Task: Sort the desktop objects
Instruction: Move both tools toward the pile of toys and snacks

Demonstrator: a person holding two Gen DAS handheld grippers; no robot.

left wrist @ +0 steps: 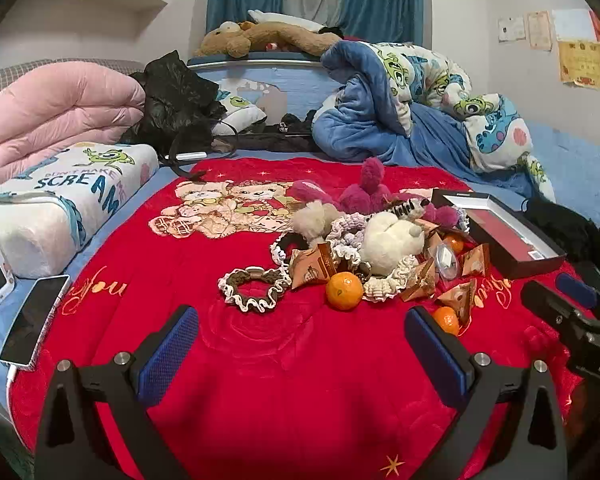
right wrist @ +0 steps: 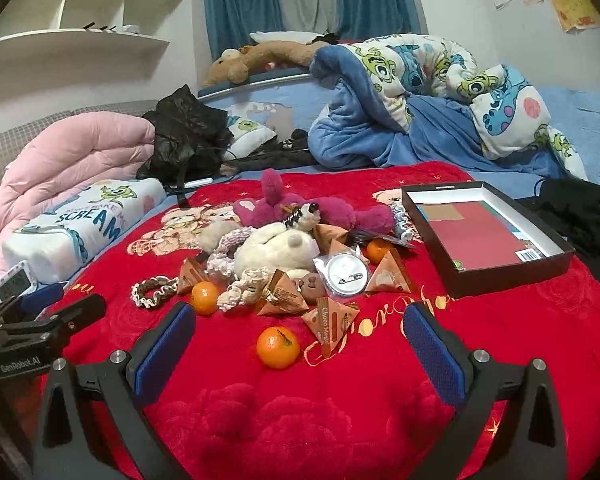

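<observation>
The left gripper (left wrist: 302,334) has its fingers spread wide with nothing between them. The right gripper (right wrist: 300,330) is spread wide too and holds nothing. Both hang over the bare near part of the red blanket (left wrist: 260,380), where there is lots of room. The pile (right wrist: 284,256) of toys, snack packs and hair ties sits in the middle. One orange (right wrist: 278,347) lies alone in front of it. The box (right wrist: 488,236) sits open at the blanket's right edge. A phone (left wrist: 34,318) lies at the left edge.
</observation>
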